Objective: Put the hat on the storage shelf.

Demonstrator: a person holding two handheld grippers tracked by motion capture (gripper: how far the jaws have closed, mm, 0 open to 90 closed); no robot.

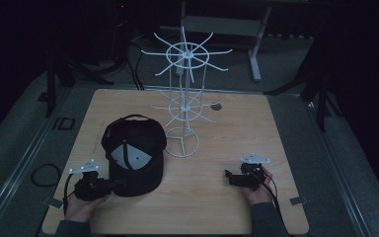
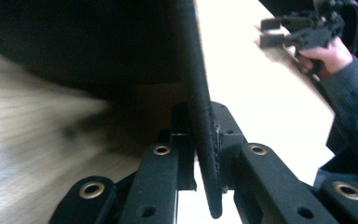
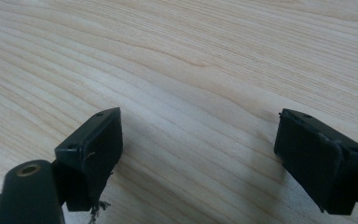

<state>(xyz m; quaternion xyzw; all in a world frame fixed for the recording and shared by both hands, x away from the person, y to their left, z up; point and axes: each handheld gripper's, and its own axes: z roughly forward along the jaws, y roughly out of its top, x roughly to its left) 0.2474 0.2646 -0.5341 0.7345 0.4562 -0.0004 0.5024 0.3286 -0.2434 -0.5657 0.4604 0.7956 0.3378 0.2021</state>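
- Left gripper sits at about seven o'clock on the table, its jaws clamped on the brim of the black cap.
- The cap lies upside down, left of centre, its grey lining facing up and its brim towards the person.
- Right gripper waits at five o'clock, well apart from the cap, jaws wide and holding nothing.
- Progress, as I read it: the grab is made and that's all. The cap rests on the wood and hasn't been lifted.
- The white wire rack stands just beside the cap at its two o'clock, every hook bare. If the cap is meant for a hook, the lift, carry and hang are all to come.
- The left gripper view settles the grip: the brim edge runs straight up between the two pads. From above, that pinch is a dark blur.
- The right gripper view gives bare wood grain between spread jaws.
- The high view gives the rack, which neither gripper view catches.
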